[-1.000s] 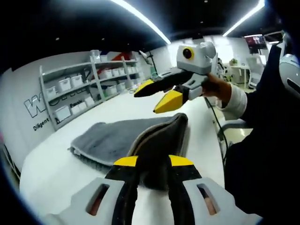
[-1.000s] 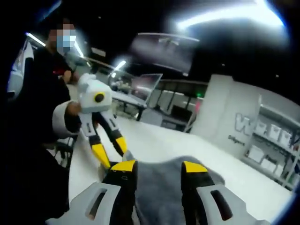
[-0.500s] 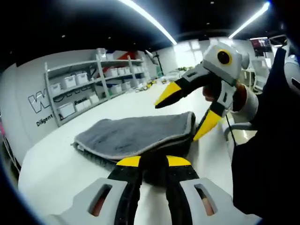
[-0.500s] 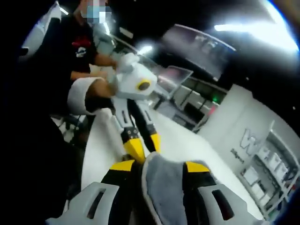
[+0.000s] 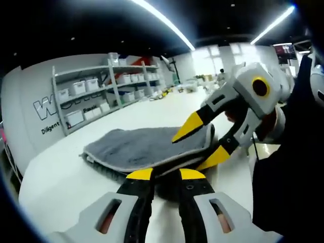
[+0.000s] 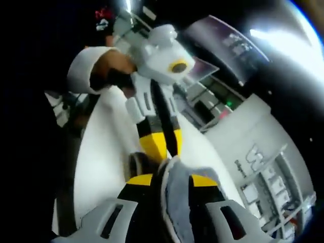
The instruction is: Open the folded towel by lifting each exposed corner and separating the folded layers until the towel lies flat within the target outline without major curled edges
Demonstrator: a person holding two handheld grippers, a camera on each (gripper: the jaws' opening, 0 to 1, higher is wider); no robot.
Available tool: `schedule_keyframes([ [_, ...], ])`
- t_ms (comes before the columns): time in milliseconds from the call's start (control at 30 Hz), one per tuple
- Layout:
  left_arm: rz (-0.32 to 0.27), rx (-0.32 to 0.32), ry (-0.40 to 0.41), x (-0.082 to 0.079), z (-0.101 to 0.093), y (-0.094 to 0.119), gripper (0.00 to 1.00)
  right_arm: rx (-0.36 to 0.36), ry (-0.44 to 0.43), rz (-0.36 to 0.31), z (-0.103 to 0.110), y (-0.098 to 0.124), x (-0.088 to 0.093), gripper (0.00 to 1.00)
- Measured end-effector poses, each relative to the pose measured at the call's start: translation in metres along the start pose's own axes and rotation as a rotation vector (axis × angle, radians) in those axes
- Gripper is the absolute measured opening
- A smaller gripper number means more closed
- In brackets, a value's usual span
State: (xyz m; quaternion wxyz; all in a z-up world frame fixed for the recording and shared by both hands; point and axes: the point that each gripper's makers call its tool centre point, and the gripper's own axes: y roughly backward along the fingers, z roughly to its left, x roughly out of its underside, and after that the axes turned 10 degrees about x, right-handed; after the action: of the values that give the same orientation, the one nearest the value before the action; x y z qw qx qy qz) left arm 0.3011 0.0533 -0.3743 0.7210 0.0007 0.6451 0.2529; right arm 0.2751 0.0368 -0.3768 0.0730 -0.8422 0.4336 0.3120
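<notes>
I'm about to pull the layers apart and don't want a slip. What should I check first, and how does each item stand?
1. Left tongs shut on the towel: ok, the near fold is pinched between the yellow tips.
2. Right tongs shut on an edge: ok, the grey edge stands between the tips.
3. Each tongs holds its own separate layer: cannot tell.
4. Towel flat: not ok, still folded on the table.
5. Target outline located: cannot tell.
</notes>
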Motion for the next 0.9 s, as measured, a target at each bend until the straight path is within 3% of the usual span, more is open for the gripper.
schedule_keyframes([
  [333, -0.041, 0.002, 0.056, -0.005, 0.001, 0.002, 0.17, 0.099, 0.044, 0.029, 0.001, -0.011, 0.002, 0.01],
  [433, -0.024, -0.014, 0.041, -0.001, 0.005, 0.003, 0.17, 0.139, 0.006, 0.025, -0.005, -0.011, 0.004, 0.00],
  [633, -0.032, -0.031, 0.035, -0.002, 0.010, 0.005, 0.19, 0.143, -0.096, 0.007, -0.012, -0.007, 0.006, 0.00],
  [800, -0.011, -0.049, -0.011, 0.001, 0.014, 0.000, 0.24, 0.127, -0.163, -0.005, -0.013, -0.006, 0.008, 0.00],
  [900, -0.010, -0.061, -0.068, -0.004, 0.018, -0.003, 0.25, 0.120, -0.246, -0.020, -0.020, -0.006, 0.008, 0.00],
])
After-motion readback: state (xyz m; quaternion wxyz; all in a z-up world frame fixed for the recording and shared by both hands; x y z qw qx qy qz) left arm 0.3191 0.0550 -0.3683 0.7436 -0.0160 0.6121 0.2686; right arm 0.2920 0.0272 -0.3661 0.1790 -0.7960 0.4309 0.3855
